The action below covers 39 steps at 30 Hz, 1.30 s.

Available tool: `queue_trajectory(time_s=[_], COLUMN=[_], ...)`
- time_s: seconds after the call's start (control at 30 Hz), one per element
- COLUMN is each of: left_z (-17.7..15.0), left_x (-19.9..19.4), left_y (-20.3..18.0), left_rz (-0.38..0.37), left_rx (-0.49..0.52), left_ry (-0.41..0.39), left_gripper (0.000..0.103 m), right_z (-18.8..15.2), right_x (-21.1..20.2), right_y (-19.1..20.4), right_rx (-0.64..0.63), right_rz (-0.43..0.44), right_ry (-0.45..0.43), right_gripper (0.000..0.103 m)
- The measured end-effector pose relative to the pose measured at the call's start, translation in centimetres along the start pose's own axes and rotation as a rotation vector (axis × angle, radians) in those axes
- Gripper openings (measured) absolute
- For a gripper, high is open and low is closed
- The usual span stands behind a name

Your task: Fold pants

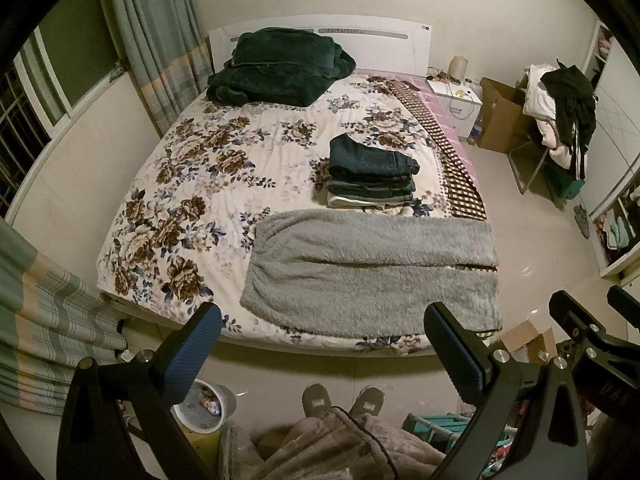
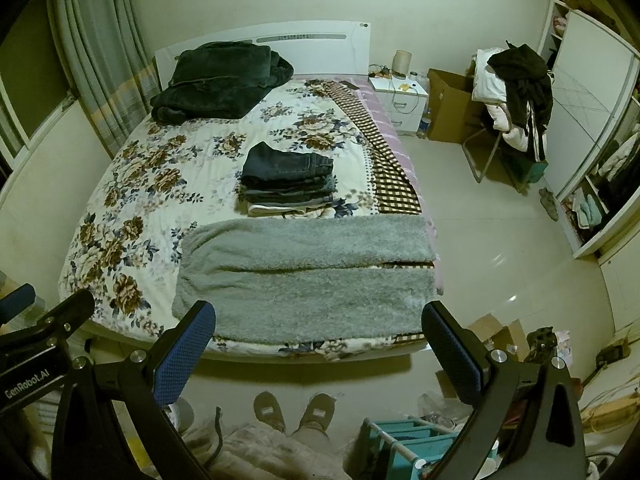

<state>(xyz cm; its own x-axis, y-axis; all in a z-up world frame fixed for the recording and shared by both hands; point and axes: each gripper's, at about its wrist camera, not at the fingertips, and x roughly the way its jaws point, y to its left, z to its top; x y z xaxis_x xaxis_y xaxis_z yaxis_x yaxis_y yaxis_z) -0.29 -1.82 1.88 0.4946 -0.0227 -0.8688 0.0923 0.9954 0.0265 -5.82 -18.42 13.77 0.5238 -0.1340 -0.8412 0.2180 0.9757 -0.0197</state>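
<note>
— So, where are the grey fleece pants (image 1: 372, 272) relative to the left hand-held gripper (image 1: 322, 350)?

— Straight ahead of it and lower, spread flat across the near end of the bed (image 1: 192, 184), both legs side by side, running off to the right. The left hand-held gripper hangs in the air with its fingers spread wide and nothing between the blue pads (image 1: 186, 360).

— And the right hand-held gripper (image 2: 318, 346)?

— Same story: fingers wide apart, empty, above the floor (image 2: 500, 240) short of the bed's foot edge. The pants (image 2: 308, 276) sit just beyond its fingertips, waistband end toward its left finger.

— Anything past the pants?

— A stack of folded jeans (image 1: 370, 172) lies just beyond them on the floral quilt (image 1: 224, 148), and farther still, near the white headboard (image 1: 320, 36), a dark green blanket (image 1: 280, 68) sits in a heap.

— To the right?

— A white nightstand (image 2: 402, 98), a cardboard box (image 2: 452, 106) beside it, then a chair heaped with clothes (image 2: 514, 96). Below both hand-held grippers, the person's slippers (image 1: 342, 400) rest on the floor.
</note>
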Motion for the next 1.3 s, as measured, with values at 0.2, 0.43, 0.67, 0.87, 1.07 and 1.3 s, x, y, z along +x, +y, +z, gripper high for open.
queue_trajectory(time_s=[0.2, 0.43, 0.67, 0.87, 1.07, 1.3], left_z=[0.0, 0.0, -0.1, 0.1, 3.6, 9.8], left_x=[0.0, -0.1, -0.2, -0.3, 3.8, 15.9], left_y=[0.1, 0.0, 0.2, 0.2, 1.9, 4.8], left_rz=[-0.001, -0.003, -0.004, 0.007, 0.070, 0.133], left_rx=[-0.001, -0.001, -0.004, -0.002, -0.047, -0.153], left_ry=[-0.001, -0.001, 0.001, -0.014, -0.067, 0.040], left_gripper=[0.103, 0.103, 0.103, 0.103, 0.103, 0.103], right_z=[0.0, 0.1, 0.8, 0.3, 0.1, 4.0], right_x=[0.0, 0.1, -0.5, 0.0, 5.5, 17.9], right_y=[0.0, -0.1, 1.9, 2.7, 3.4, -0.6], right_rx=[-0.003, -0.003, -0.004, 0.007, 0.084, 0.241], right_rz=[0.001, 0.002, 0.002, -0.003, -0.070, -0.154], right_ry=[0.001, 0.005, 0.007, 0.015, 0.027, 0.112], right_gripper=[0.103, 0.103, 0.103, 0.103, 0.103, 0.103])
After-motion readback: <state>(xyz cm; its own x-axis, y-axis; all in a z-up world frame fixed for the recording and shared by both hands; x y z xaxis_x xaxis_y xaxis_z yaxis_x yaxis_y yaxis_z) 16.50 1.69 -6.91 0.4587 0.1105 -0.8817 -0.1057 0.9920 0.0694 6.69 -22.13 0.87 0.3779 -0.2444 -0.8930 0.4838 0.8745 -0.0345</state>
